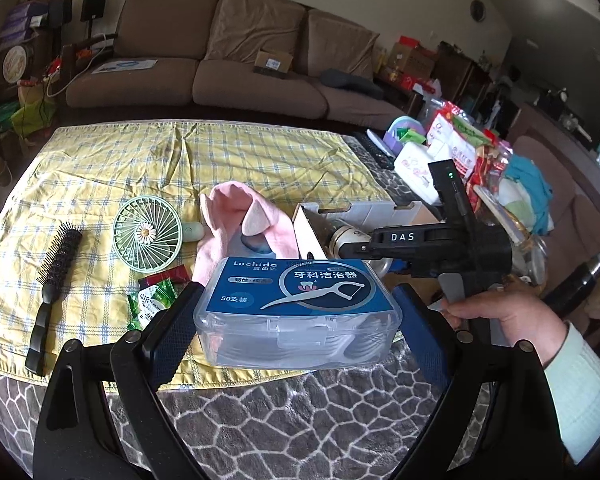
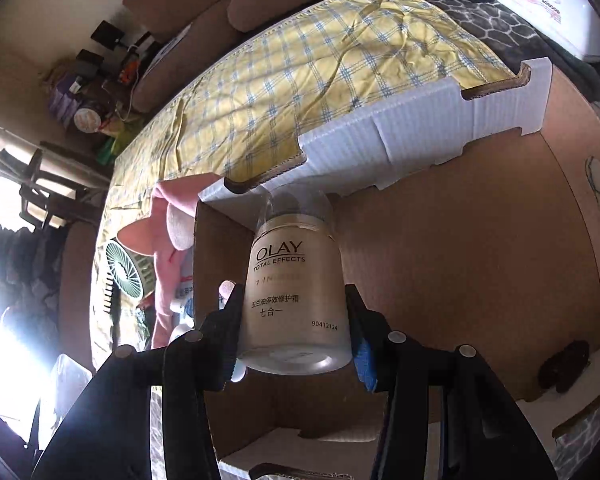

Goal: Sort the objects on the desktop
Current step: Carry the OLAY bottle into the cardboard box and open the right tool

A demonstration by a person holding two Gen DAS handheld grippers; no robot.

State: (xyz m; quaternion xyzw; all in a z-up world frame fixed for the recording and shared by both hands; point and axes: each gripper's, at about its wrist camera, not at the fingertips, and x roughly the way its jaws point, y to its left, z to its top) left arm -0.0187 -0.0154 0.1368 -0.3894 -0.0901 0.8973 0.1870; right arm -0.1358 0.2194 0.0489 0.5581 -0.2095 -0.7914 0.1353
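The left gripper (image 1: 296, 320) is clamping a clear plastic floss-pick box (image 1: 296, 312) across its short ends, jaws spread wide, and is holding it above the near edge of the yellow checked cloth (image 1: 112, 164). The box looks light and stiff but smooth-walled, so it is probably apt to slip or flex if squeezed anywhere but the ends. Its blue label is reading "Luchida", "牙科洁治器" and "50支装".

The right gripper (image 2: 296, 340) is pinching a frosted cream jar (image 2: 296, 292) by its sides near the base, and is carrying it over the open cardboard box (image 2: 480, 240) beside the cloth. The jar is likely dense, hard and breakable, with a slick curved wall, so a grip low on the body seems sound and a gentle set-down wise. Its print is reading "OLAY TOTAL EFFECTS", "七合一" and "90412124". The right tool's body is showing "DAS" in the left view.

Still lying on the cloth are a green hand fan (image 1: 148, 236), a black hairbrush (image 1: 54, 280), green sweet wrappers (image 1: 152, 300) and a pink cloth (image 1: 240, 224).
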